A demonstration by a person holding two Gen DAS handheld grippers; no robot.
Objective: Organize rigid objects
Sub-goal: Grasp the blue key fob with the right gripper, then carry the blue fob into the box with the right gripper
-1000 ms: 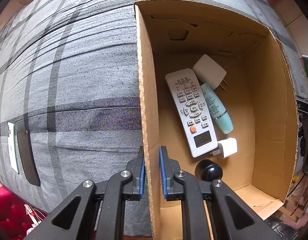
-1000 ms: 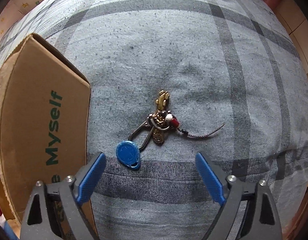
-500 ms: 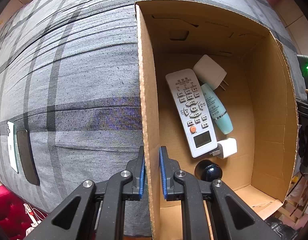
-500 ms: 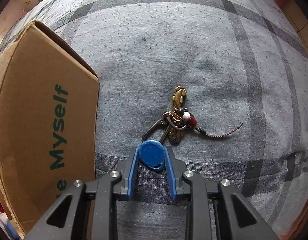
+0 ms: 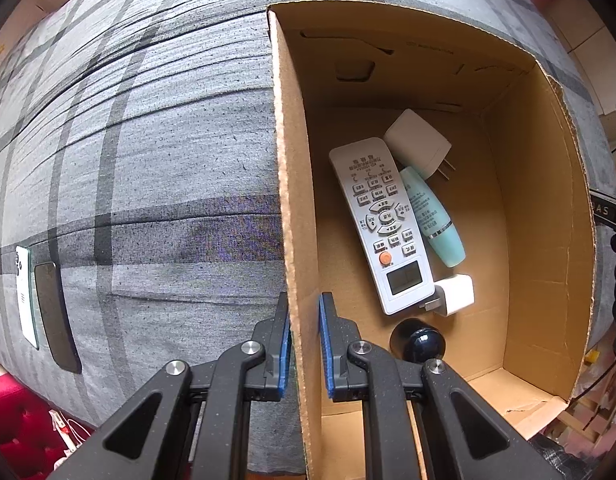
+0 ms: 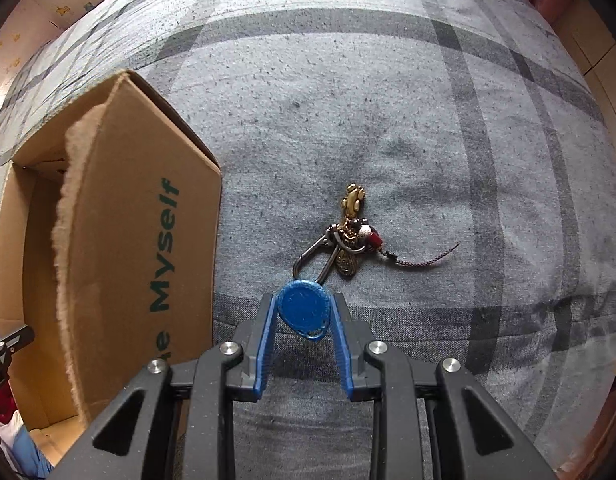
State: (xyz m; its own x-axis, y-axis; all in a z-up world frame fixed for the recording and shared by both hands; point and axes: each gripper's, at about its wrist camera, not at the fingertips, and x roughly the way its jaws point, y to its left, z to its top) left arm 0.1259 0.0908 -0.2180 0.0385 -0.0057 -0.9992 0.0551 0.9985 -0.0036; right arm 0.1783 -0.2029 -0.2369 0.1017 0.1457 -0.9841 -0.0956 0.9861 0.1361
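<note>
Under my tools I see a grey bedcover [image 6: 387, 100] crossed by darker grey plaid stripes. My left tool [image 5: 304, 340] has blue pads on black arms, set on a brown box [image 5: 296, 200]. Ahead of it lie a white remote [image 5: 381, 224] with an orange button and a mint tube [image 5: 433, 216]. Between my right tool's [image 6: 304, 316] pads sits a blue fob [image 6: 304, 308]; beyond it, brass charms [image 6: 349, 220]. Green lettering marks the box's side.

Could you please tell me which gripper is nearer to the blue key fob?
The right gripper: its jaws are clamped on the blue key fob. The left gripper grips the cardboard box wall instead.
</note>
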